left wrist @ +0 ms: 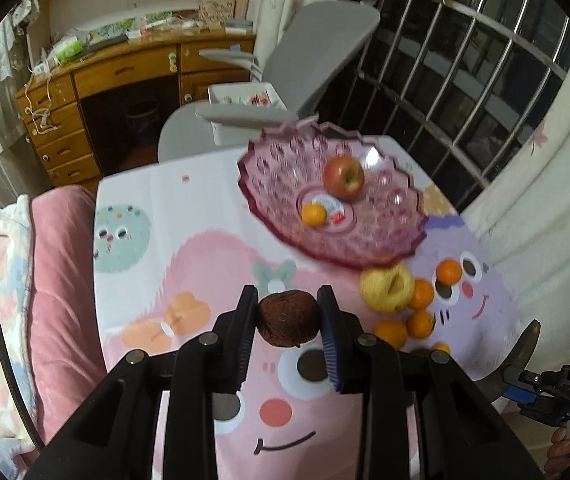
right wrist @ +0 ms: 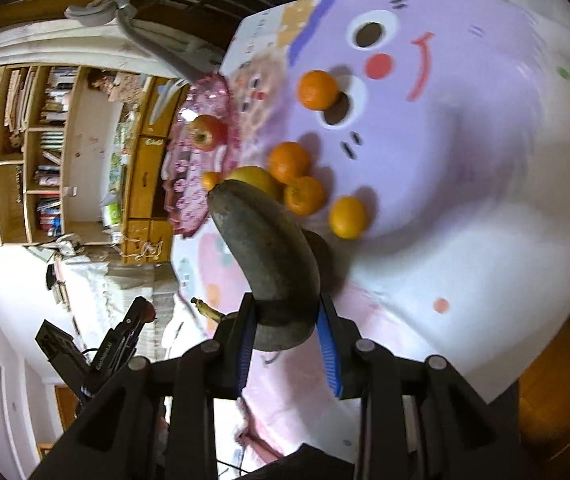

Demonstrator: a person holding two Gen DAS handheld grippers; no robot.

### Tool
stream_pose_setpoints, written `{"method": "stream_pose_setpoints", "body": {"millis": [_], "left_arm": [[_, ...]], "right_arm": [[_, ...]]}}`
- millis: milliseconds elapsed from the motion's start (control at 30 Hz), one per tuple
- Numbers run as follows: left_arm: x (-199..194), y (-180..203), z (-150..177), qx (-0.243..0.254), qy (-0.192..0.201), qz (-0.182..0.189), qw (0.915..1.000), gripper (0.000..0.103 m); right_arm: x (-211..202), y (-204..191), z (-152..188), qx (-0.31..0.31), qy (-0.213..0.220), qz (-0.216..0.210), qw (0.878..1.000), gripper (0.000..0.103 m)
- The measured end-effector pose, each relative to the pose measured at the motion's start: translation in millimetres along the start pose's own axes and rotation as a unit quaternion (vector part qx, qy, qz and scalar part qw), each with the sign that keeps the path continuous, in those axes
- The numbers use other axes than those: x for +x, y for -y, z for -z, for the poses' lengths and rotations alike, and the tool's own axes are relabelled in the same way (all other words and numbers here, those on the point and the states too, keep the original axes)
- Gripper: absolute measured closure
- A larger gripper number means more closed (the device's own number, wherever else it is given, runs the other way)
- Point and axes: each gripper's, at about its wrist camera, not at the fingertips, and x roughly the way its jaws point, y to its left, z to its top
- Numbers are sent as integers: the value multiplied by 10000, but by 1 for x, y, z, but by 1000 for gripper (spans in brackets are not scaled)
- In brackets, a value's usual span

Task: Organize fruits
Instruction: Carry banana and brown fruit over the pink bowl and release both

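Observation:
My left gripper [left wrist: 287, 312] is shut on a dark brown wrinkled fruit [left wrist: 288, 317], held above the cartoon tablecloth. Ahead, a pink glass fruit plate [left wrist: 369, 236] holds a red apple [left wrist: 343, 177] and a small orange [left wrist: 313, 215]. A yellow apple [left wrist: 385, 287] and several oranges [left wrist: 421, 295] lie on the cloth by the plate's near rim. My right gripper [right wrist: 285, 320] is shut on a dark, overripe banana [right wrist: 265, 240], held above the table. Beyond it lie the oranges [right wrist: 317, 90], the yellow apple [right wrist: 257, 180] and the plate [right wrist: 205, 152] with the red apple [right wrist: 207, 132].
A grey office chair [left wrist: 305, 60] stands behind the table, with a wooden desk [left wrist: 97, 92] beyond. A pink cushion [left wrist: 61, 300] lies at the table's left edge. A barred window [left wrist: 465, 80] is to the right. The right gripper [left wrist: 557, 392] shows low right in the left wrist view.

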Motion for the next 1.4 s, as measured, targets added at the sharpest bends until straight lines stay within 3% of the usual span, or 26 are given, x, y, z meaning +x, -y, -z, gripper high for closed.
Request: {"method": "stream_pose_setpoints", "body": {"millis": [400, 733, 1033, 1400], "left_arm": [[13, 14, -48, -139, 150, -309, 9993, 74], [61, 28, -84, -288, 96, -477, 9984, 74], [110, 28, -94, -483, -164, -661, 9965, 74], [145, 37, -92, -541, -415, -834, 9942, 70]], "right_arm": [[29, -71, -77, -579, -498, -104, 9970, 73], [93, -110, -141, -1011, -1072, -136, 9890, 73], [152, -120, -169, -1214, -1585, 60, 9798, 73], [183, -123, -184, -1530, -1857, 483, 9694, 71]]}}
